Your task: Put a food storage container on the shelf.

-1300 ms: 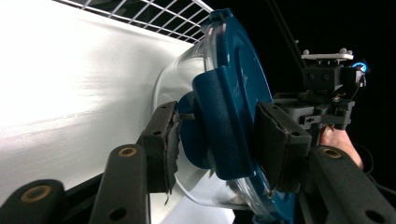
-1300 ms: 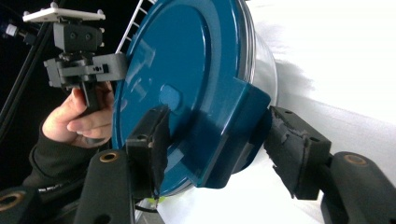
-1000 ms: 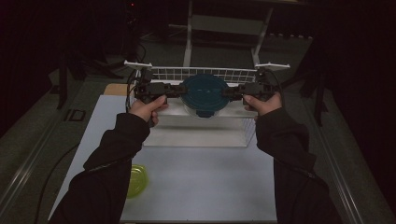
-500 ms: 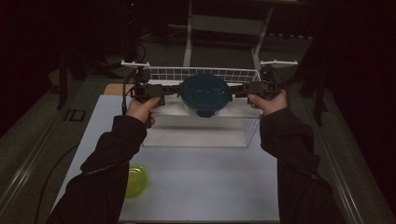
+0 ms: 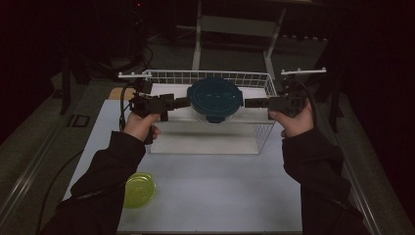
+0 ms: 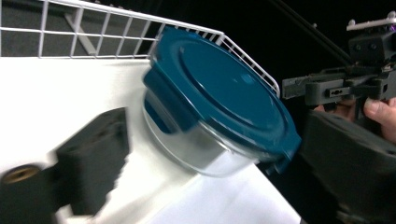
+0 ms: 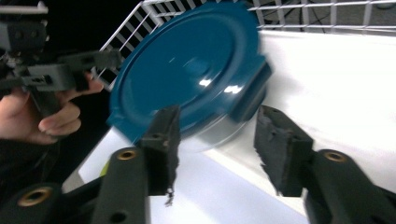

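The glass container with its blue lid sat in the wire basket near its far edge. Both tongs were clear of it: left gripper just opened, right gripper open too, closing a bit.

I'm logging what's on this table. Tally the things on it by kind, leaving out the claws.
Glass containers with teal lid: 1
White wire baskets: 1
Yellow-green lids: 1
Total: 3
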Demonstrator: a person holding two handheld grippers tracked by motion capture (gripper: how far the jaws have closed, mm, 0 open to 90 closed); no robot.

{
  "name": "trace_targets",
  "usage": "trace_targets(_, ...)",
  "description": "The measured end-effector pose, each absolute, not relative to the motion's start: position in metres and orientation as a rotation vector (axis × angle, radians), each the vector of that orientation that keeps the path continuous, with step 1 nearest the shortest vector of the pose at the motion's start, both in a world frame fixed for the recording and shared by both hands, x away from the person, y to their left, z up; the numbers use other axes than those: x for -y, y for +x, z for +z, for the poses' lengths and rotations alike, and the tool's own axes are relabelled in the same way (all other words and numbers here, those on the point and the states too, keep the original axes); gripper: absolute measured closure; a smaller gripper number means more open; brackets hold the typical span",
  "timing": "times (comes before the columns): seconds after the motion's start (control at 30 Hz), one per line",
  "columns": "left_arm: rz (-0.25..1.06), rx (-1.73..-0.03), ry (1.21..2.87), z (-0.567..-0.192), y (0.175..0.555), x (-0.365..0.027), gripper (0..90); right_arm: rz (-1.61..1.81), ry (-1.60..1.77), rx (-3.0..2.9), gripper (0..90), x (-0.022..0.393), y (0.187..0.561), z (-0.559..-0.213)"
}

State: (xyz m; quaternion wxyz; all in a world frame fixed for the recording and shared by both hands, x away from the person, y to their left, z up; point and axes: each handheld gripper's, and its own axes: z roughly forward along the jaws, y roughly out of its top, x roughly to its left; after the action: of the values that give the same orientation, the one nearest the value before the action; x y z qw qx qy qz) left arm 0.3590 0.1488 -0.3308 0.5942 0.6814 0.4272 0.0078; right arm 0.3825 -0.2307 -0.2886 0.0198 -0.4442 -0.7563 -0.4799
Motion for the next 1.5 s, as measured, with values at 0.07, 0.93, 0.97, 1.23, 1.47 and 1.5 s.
trace_targets(0.07,0.064,-0.975,1.616,-0.331,0.351,-0.148,2.0,-1.509,-1.359,2.369,54.7,0.230,0.374,-0.289)
trace_targets(0.93,0.063,-0.914,1.672,-0.376,0.283,-0.142,0.0,-1.470,-1.089,2.500,89.9,0.161,0.328,-0.319)
trace_targets(0.97,0.066,-0.915,1.671,-0.378,0.281,-0.142,0.0,-1.469,-1.093,2.499,89.9,0.159,0.330,-0.320)
trace_targets(1.23,0.115,-0.891,1.709,-0.387,0.269,-0.139,0.0,-1.451,-1.156,2.458,89.9,0.152,0.349,-0.330)
trace_targets(1.47,0.120,-0.874,1.721,-0.390,0.263,-0.135,0.0,-1.478,-1.228,2.441,89.9,0.154,0.358,-0.330)
trace_targets(1.5,0.126,-0.871,1.722,-0.390,0.263,-0.135,0.0,-1.482,-1.238,2.437,89.9,0.154,0.360,-0.329)
